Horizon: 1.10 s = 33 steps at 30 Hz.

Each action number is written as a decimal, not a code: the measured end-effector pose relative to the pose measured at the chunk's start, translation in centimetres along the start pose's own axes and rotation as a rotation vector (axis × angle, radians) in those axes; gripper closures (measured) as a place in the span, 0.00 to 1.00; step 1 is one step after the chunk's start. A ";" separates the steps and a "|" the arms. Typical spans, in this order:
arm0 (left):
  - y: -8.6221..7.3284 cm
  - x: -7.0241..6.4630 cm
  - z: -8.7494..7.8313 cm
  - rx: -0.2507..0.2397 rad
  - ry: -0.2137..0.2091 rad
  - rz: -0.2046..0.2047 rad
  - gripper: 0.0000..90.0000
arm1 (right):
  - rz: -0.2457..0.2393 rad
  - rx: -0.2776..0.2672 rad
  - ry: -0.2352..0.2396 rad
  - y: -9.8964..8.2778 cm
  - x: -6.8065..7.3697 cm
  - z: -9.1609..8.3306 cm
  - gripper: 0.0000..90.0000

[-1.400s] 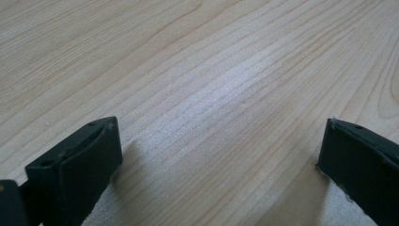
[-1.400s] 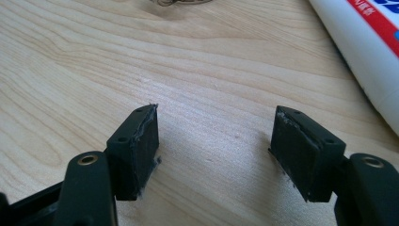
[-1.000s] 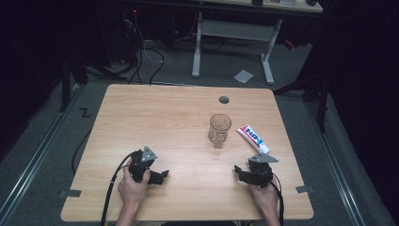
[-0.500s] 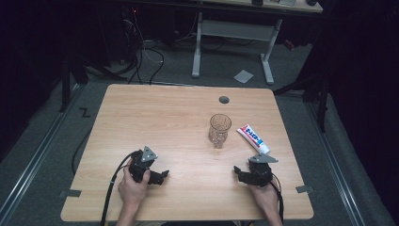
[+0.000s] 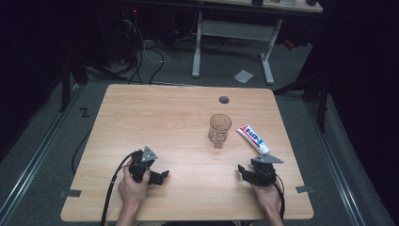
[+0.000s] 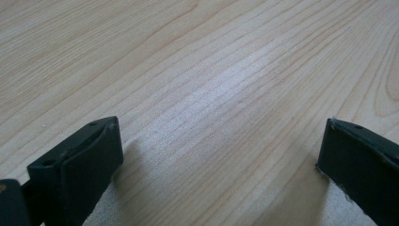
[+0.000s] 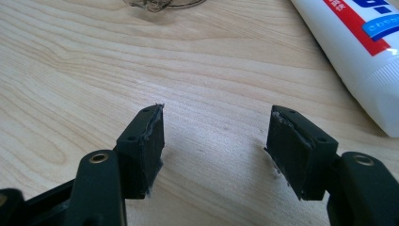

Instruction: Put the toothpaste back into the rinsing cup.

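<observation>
A clear drinking glass (image 5: 219, 129) stands upright right of the table's middle; its base (image 7: 162, 4) shows at the top edge of the right gripper view. A white toothpaste tube (image 5: 252, 138) with red and blue print lies flat to the glass's right, and in the right gripper view the tube (image 7: 362, 52) lies ahead and to the right. My right gripper (image 5: 241, 170) rests on the wood near the front right. Its jaws (image 7: 216, 136) have just been closing, still apart, with nothing between them. My left gripper (image 5: 162, 176) rests at the front left, open over bare wood (image 6: 221, 141).
The light wooden table (image 5: 141, 117) has a round cable hole (image 5: 224, 99) near its far edge. Cables trail from both grippers over the front edge. Beyond the table are a dark floor, a white desk frame (image 5: 233, 33) and a paper scrap (image 5: 243, 76).
</observation>
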<state>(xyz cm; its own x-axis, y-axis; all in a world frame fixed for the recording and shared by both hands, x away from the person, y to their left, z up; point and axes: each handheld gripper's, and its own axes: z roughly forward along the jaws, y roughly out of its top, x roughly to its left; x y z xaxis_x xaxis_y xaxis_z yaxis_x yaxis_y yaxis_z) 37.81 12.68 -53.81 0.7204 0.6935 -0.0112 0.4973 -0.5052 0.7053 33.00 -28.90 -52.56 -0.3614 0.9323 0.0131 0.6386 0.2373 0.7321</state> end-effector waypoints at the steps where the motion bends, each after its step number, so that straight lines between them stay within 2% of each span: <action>1: 0.0 0.0 0.0 0.000 0.000 0.000 0.01 | 0.005 -0.001 -0.003 0.0 -0.1 -0.1 0.42; 13: 0.0 0.0 0.0 0.000 0.000 0.003 0.01 | 0.037 -0.042 0.002 -0.5 -1.0 -1.3 0.43; 33: 0.0 0.0 0.0 -0.001 0.001 0.001 0.01 | 0.100 -0.074 -0.005 -1.1 -2.8 -2.7 0.43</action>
<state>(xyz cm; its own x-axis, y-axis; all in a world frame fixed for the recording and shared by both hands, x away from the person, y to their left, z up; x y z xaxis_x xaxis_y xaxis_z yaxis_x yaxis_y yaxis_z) 37.80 12.67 -53.81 0.7204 0.6935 -0.0096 0.4962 -0.5057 0.7058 31.48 -32.53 -51.56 -0.2943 0.9519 0.0853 0.6193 0.1220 0.7757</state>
